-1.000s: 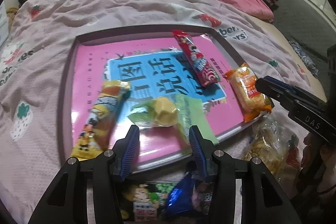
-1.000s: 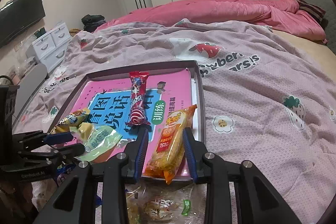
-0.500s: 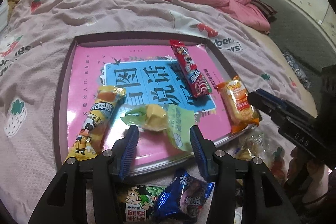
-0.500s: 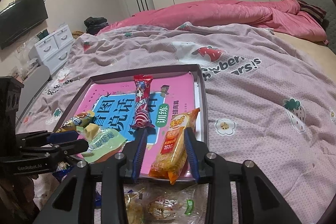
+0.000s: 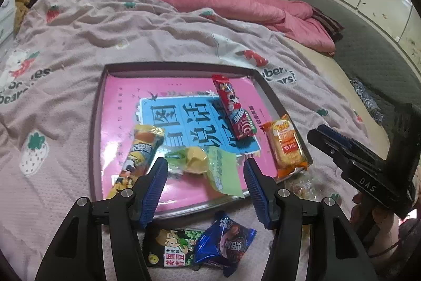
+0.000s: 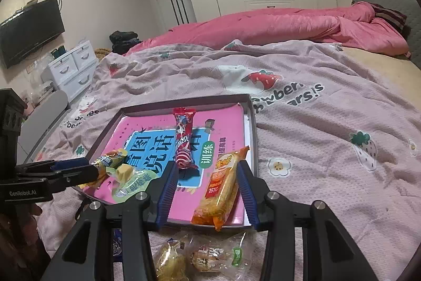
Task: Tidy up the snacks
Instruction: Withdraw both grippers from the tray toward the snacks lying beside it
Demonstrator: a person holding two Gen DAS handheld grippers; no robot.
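Since the earlier frame both pairs of jaws have been spreading: the left gripper (image 5: 205, 185) is lifted off the green-wrapped snack (image 5: 208, 165), left lying free between its open jaws. The orange packet (image 6: 223, 186) lies loose on the tray (image 6: 252, 138) between the parted jaws of the right gripper (image 6: 206, 191). Nothing is pinched.
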